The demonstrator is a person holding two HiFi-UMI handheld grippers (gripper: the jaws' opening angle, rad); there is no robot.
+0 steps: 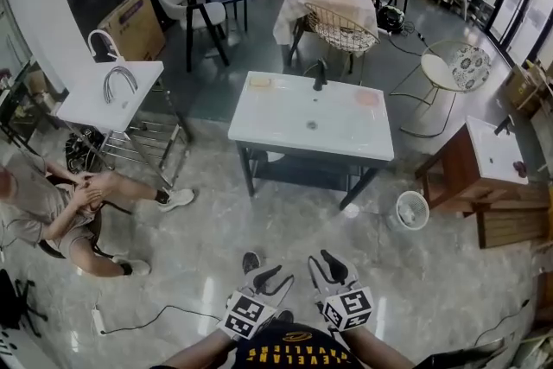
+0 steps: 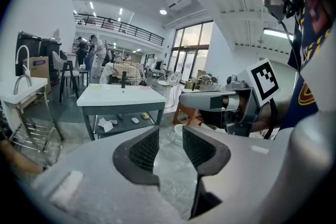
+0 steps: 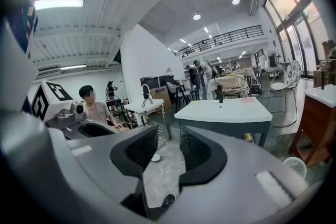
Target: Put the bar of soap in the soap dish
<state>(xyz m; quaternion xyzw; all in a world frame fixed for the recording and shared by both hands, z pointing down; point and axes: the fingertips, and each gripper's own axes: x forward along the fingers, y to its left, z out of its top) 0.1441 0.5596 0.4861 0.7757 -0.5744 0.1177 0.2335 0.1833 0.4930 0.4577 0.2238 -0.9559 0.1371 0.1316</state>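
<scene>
A white basin table [image 1: 285, 130] with a dark tap [image 1: 319, 75] stands a few steps ahead in the head view. On its top lie a pale yellow flat item [image 1: 259, 83] at the back left and a pink item [image 1: 367, 98] at the back right. Which is the soap and which the dish I cannot tell. My left gripper [image 1: 268, 276] and right gripper [image 1: 333, 259] are held side by side low in front of me, far short of the table. Both are open with nothing between the pads [image 2: 143, 150] [image 3: 137, 150]. The table shows ahead in both gripper views [image 2: 121, 96] [image 3: 223, 110].
A person [image 1: 52, 212] sits on the floor at the left, beside a second white basin stand [image 1: 108, 95]. A wooden cabinet with a basin [image 1: 484, 160] stands at the right, a small white round fan [image 1: 412, 209] near it. A cable [image 1: 147, 320] lies on the floor. Chairs stand behind.
</scene>
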